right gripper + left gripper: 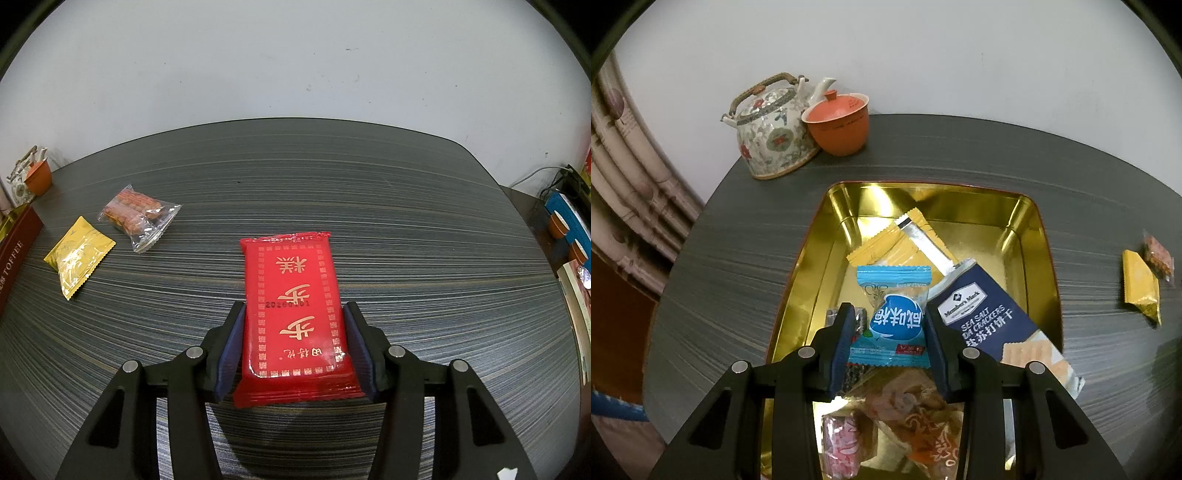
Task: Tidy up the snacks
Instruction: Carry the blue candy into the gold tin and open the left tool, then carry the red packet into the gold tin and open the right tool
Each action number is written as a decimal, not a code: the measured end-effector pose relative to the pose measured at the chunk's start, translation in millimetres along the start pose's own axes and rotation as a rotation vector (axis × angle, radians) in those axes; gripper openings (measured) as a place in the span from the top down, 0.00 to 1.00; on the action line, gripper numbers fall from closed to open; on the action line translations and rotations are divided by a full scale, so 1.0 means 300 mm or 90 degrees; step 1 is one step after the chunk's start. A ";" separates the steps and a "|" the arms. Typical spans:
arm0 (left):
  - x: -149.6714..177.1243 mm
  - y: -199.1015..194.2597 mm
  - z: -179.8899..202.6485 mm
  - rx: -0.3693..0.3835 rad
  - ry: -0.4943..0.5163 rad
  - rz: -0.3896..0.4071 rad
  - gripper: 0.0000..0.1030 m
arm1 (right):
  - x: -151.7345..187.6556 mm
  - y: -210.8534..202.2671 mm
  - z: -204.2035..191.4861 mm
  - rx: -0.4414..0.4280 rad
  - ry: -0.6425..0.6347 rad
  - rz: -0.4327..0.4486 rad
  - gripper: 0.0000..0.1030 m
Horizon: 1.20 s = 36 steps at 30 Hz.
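Note:
In the left wrist view a gold tin (1038, 236) holds several snacks: a yellow packet (886, 249), a navy sea salt cracker pack (990, 317) and others below. My left gripper (891, 325) is shut on a blue candy packet (894, 319) and holds it above the tin. In the right wrist view my right gripper (293, 328) is shut on a red cake packet (295, 306), held over the dark table. A yellow packet (79, 254) and a clear packet of orange snacks (138, 216) lie on the table to the left.
A floral teapot (772, 133) and an orange lidded cup (836, 123) stand at the table's back left. The tin's red wall (14, 240) shows at the far left of the right wrist view. Clutter and cables (569, 221) sit past the table's right edge.

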<state>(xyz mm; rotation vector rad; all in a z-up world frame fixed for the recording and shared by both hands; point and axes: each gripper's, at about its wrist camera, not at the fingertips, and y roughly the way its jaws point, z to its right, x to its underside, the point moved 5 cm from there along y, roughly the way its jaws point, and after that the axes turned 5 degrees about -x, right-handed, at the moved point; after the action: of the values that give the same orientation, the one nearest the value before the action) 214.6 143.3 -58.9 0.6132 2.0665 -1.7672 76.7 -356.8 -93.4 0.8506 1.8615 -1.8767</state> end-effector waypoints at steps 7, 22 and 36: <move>0.002 0.008 -0.011 0.005 0.001 -0.005 0.61 | 0.000 -0.001 0.000 0.000 0.000 0.000 0.52; 0.033 -0.087 -0.042 0.013 0.005 0.024 0.58 | 0.005 -0.002 -0.012 0.007 -0.001 -0.002 0.50; 0.184 -0.281 -0.140 -0.011 0.008 0.084 0.49 | 0.009 0.001 -0.014 0.007 -0.001 -0.003 0.50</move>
<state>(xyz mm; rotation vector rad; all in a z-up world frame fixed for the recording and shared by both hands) 123.5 179.4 -11.1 0.7389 1.9989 -1.6736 75.5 -352.4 -95.0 0.8500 1.8551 -1.8913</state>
